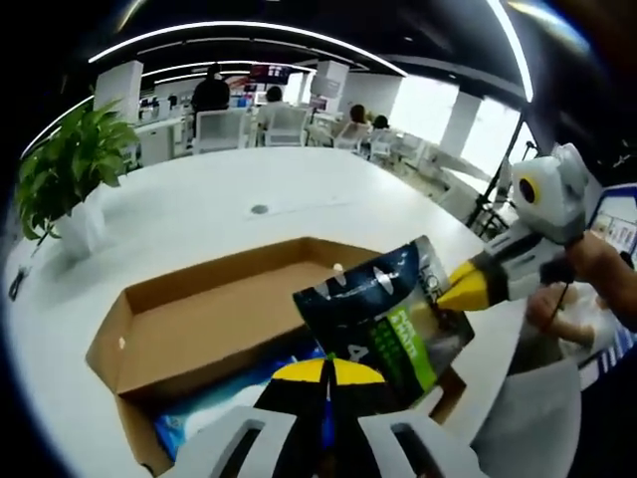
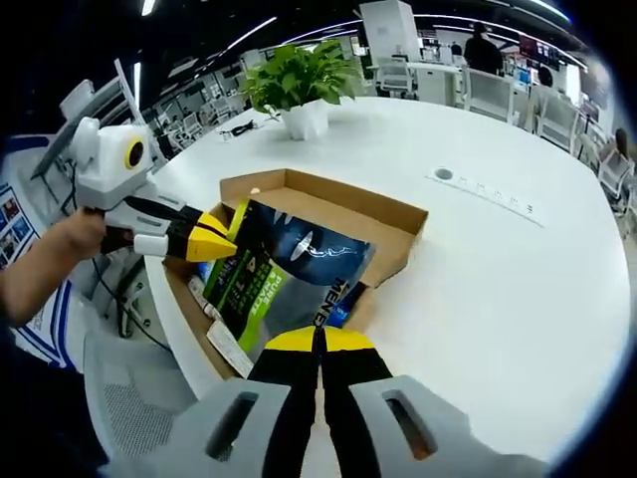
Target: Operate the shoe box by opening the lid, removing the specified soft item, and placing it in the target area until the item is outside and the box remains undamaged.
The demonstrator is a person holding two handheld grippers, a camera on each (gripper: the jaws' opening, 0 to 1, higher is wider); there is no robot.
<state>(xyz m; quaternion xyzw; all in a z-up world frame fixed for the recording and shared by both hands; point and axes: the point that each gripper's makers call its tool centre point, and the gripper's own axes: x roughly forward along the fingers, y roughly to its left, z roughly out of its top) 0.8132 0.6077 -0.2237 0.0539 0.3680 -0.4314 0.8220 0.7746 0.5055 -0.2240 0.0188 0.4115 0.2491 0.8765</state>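
An open brown cardboard shoe box (image 1: pixel 189 334) (image 2: pixel 393 214) lies on the white table. A soft dark blue and green pouch (image 1: pixel 383 314) (image 2: pixel 289 264) hangs just above the box's near end. My left gripper (image 1: pixel 328 372) (image 2: pixel 221 239) is shut on one edge of the pouch. My right gripper (image 2: pixel 318 341) (image 1: pixel 460 291) is shut on another edge of it. A blue packet (image 1: pixel 224 403) stays inside the box under the pouch, with white paper slips (image 2: pixel 231 349) beside it.
The round white table (image 1: pixel 229 214) (image 2: pixel 498 259) stretches beyond the box, with a cable port (image 1: pixel 260 209) (image 2: pixel 444 174) in it. A potted plant (image 1: pixel 70 184) (image 2: pixel 304 90) stands near one edge. Grey chairs (image 2: pixel 129 403) stand at the near side; desks and people are far behind.
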